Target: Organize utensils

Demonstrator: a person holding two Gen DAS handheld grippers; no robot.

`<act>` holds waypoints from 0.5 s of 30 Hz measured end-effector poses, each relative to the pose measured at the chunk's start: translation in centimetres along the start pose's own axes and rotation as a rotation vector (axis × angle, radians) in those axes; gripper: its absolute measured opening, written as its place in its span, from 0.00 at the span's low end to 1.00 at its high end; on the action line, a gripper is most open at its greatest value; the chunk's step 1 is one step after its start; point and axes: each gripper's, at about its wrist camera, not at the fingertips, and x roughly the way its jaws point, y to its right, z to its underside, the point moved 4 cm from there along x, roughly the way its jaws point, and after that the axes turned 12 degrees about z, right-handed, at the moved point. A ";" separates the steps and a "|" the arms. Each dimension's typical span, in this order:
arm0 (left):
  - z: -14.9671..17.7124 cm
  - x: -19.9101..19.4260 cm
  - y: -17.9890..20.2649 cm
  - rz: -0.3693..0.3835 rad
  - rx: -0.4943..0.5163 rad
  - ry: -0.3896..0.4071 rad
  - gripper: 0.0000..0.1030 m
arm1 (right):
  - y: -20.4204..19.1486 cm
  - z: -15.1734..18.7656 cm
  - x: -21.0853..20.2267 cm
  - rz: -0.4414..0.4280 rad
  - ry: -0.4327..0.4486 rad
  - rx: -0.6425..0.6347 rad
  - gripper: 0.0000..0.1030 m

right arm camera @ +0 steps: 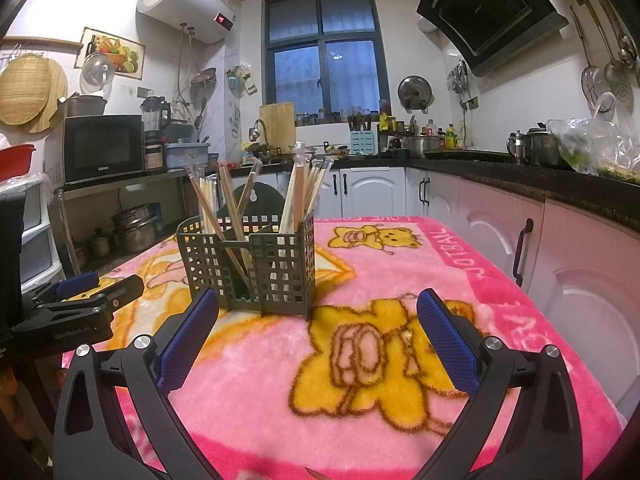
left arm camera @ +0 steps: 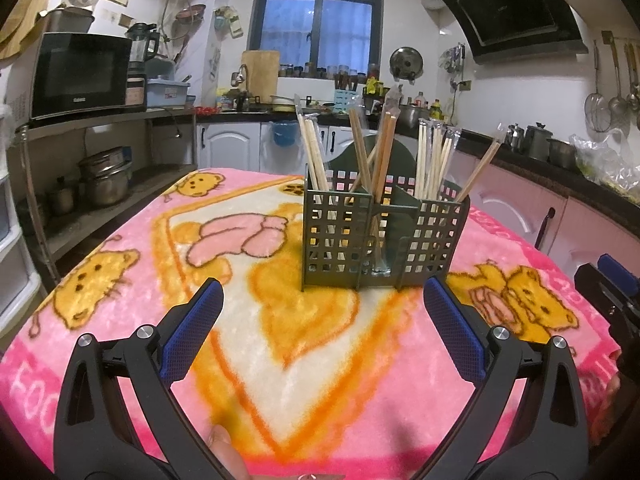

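A dark green lattice utensil holder [left arm camera: 380, 236] stands upright on a table covered by a pink cartoon-bear blanket [left arm camera: 240, 264]. Its compartments hold several wrapped wooden chopsticks [left arm camera: 430, 160], all standing or leaning inside. The holder also shows in the right wrist view [right arm camera: 256, 264] with its chopsticks [right arm camera: 298, 196]. My left gripper [left arm camera: 322, 300] is open and empty, just in front of the holder. My right gripper [right arm camera: 318, 312] is open and empty, in front and to the right of the holder. The left gripper shows at the left in the right wrist view [right arm camera: 80, 296]; the right gripper shows at the right edge in the left wrist view [left arm camera: 612, 284].
A kitchen counter with pink and white cabinet doors [right arm camera: 560, 272] runs close along the table's right side. A shelf with a microwave [left arm camera: 80, 76] and steel pots [left arm camera: 106, 176] stands to the left. The blanket [right arm camera: 400, 360] lies flat around the holder.
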 end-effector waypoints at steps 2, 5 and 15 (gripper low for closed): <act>0.0 0.0 -0.1 0.000 0.000 0.001 0.90 | 0.0 0.0 0.0 -0.002 0.000 0.000 0.94; 0.0 0.0 -0.1 0.000 -0.001 0.001 0.90 | 0.1 0.0 0.0 0.001 0.001 0.001 0.94; -1.9 0.2 -2.6 0.006 -0.052 -0.074 0.90 | 2.4 -0.6 2.3 0.036 -0.135 0.002 0.94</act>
